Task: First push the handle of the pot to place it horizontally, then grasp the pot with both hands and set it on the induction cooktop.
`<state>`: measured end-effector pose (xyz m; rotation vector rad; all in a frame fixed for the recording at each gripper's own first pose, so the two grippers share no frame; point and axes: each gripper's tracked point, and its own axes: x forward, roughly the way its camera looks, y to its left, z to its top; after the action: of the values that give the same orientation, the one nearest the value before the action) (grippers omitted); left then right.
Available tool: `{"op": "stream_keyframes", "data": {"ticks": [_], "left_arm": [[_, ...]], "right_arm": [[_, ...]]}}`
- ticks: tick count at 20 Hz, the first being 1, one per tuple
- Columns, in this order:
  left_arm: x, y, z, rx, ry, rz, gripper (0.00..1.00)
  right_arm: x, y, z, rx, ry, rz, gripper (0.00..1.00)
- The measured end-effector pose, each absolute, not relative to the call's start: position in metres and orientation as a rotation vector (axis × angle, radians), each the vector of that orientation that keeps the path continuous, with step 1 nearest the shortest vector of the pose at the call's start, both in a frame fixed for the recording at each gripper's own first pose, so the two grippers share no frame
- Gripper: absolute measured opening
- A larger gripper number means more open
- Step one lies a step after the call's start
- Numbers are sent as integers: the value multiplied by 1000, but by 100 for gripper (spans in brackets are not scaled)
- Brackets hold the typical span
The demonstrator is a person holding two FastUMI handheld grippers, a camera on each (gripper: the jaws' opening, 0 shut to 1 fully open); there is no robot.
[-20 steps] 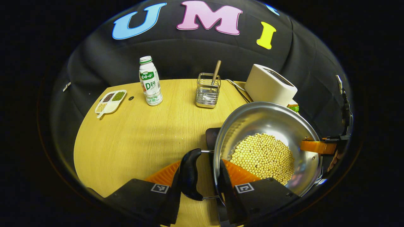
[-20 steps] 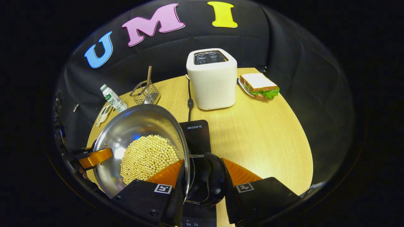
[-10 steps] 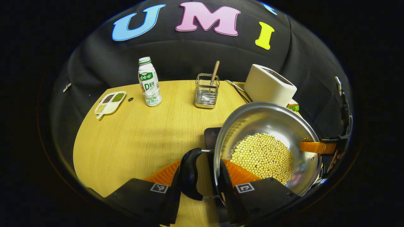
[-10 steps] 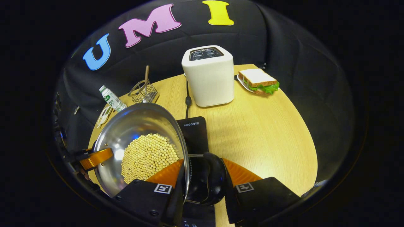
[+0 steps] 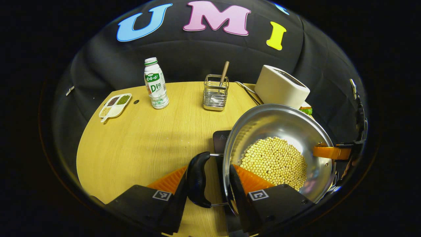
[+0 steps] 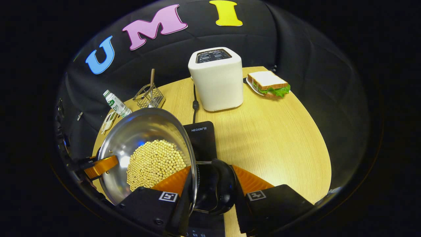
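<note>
A steel pot [image 5: 279,128] [image 6: 141,131] holding soybeans [image 5: 273,161] is over the black induction cooktop [image 5: 219,138] [image 6: 202,138]; whether it rests on it I cannot tell. My left gripper [image 5: 209,168] is shut on one black side handle [image 5: 197,179], with one finger outside the handle and the other inside the rim. My right gripper [image 6: 211,167] is shut on the opposite handle [image 6: 217,184] the same way. Each view also shows the other gripper on the pot's far rim: the right gripper [image 5: 330,153] and the left gripper [image 6: 100,164].
On the round wooden table [image 5: 141,141] stand a drink bottle [image 5: 155,87], a wire holder [image 5: 215,93] with a stick, a sectioned dish [image 5: 115,105], a white toaster [image 6: 217,79] with its cable [image 6: 195,105], and a sandwich [image 6: 268,84] on a plate.
The pot and both grippers have shifted only a little over the cooktop. The left gripper's fingers stand slightly wider apart than before.
</note>
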<state>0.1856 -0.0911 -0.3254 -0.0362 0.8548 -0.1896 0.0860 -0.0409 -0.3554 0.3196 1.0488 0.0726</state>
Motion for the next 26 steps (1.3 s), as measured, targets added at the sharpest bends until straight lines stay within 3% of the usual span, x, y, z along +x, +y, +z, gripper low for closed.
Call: {"op": "stream_keyframes", "data": {"ticks": [1,3,6,10,26], "left_arm": [[183,-90,-327,-33,858,-177,73],[178,-88,-329,-35,857,-161,99],[174,-87,-323,-66,845,-158,94],[166,-80,-304,-43,809,-159,96],[98,-47,-148,-26,452,-180,95]], "right_arm": [[88,-39,-354,326,1037,76,65],[91,-42,-351,325,1013,63,100],[87,-45,-343,329,1003,48,99],[84,-49,-321,314,947,34,99],[52,-47,-133,147,516,-15,99]]}}
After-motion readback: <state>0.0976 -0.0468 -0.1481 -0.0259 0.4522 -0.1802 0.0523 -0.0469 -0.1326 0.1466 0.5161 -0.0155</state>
